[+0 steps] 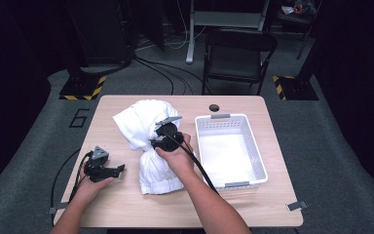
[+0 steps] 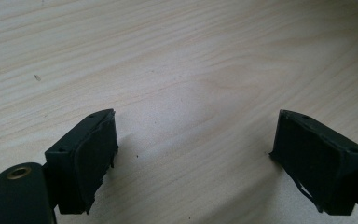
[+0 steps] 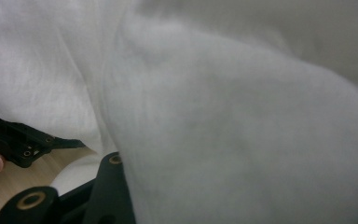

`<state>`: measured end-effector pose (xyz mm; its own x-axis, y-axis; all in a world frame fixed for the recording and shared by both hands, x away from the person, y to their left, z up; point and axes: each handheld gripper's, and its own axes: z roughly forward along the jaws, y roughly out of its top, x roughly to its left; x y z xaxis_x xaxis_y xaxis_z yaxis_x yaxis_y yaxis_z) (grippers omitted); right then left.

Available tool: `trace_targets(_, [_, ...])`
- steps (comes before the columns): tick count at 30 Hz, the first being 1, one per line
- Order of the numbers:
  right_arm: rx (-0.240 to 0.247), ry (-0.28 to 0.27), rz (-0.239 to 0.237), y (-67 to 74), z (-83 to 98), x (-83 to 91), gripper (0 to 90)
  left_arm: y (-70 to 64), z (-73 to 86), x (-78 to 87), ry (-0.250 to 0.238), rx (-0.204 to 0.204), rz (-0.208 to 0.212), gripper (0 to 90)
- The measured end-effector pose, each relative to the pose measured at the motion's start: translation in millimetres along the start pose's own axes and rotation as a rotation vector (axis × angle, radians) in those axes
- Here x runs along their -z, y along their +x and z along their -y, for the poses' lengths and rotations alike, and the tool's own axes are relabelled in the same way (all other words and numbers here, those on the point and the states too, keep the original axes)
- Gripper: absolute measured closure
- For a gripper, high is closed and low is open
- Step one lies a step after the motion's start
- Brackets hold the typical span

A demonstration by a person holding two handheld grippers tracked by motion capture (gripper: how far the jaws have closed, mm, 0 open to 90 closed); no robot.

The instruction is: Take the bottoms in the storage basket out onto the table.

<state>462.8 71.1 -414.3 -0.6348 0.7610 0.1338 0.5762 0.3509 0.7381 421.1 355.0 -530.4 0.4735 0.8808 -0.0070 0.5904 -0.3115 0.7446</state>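
White cloth [image 1: 148, 141] lies bunched in the middle of the wooden table [image 1: 126, 200], just left of the white basket [image 1: 253, 146]. The right gripper [image 1: 163, 135] sits on top of the cloth with its jaws closed on a fold of the fabric, which hides them in the right gripper view. The left gripper [image 1: 119, 169] rests on bare tabletop well left of the cloth, its jaws spread wide and holding nothing.

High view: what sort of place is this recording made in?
Probably a lab or recording studio: a lone wooden table on grey carpet, hazard-striped stand bases, loose floor cables and a folding chair against dark surroundings.
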Motion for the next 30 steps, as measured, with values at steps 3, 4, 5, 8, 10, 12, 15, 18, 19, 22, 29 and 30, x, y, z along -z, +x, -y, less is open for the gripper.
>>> trace_targets(3, [0.011,-0.006,0.005,-1.8,2.7,-1.5,55.6,0.0,0.0,0.0,0.000,0.000,0.000,13.3])
trace_targets(4, [0.009,-0.005,0.006,-1.6,3.2,-1.6,55.5,0.0,0.0,0.0,0.000,0.000,0.000,13.3])
trace_targets(5, [0.005,-0.013,0.007,-1.5,3.9,-2.0,55.5,0.0,0.0,0.0,0.000,0.000,0.000,13.3])
trace_targets(8, [-0.003,-0.020,0.010,-1.3,5.4,-3.1,55.5,0.0,0.0,0.0,0.000,0.000,0.000,13.3])
trace_targets(10, [0.008,-0.026,0.014,-2.4,7.0,-4.0,55.4,0.2,-0.3,0.7,0.009,-0.001,0.005,13.3])
trace_targets(12, [0.009,-0.026,0.021,-2.8,9.3,-5.7,55.2,0.3,-0.3,0.7,0.008,-0.002,0.005,13.3])
trace_targets(15, [0.000,-0.019,0.023,-3.2,13.1,-8.6,54.9,0.0,-0.2,0.9,0.013,0.003,0.007,13.3])
trace_targets(18, [-0.010,-0.017,0.028,-2.5,15.6,-10.4,54.5,0.3,-0.3,0.6,0.008,-0.001,0.004,13.4])
trace_targets(19, [-0.008,-0.021,0.029,-2.5,16.2,-11.1,54.4,0.1,-0.3,0.8,0.011,0.001,0.006,13.3])
trace_targets(22, [0.007,-0.022,0.031,-2.3,17.4,-12.6,54.3,0.3,-0.3,0.6,0.008,-0.001,0.005,13.3])
trace_targets(29, [-0.002,-0.017,0.036,2.2,25.6,-21.3,53.3,0.4,-0.5,0.6,0.009,-0.002,0.005,13.3])
trace_targets(30, [0.011,-0.017,0.038,1.5,27.5,-23.3,53.1,0.3,-0.4,0.6,0.008,-0.001,0.005,13.4])
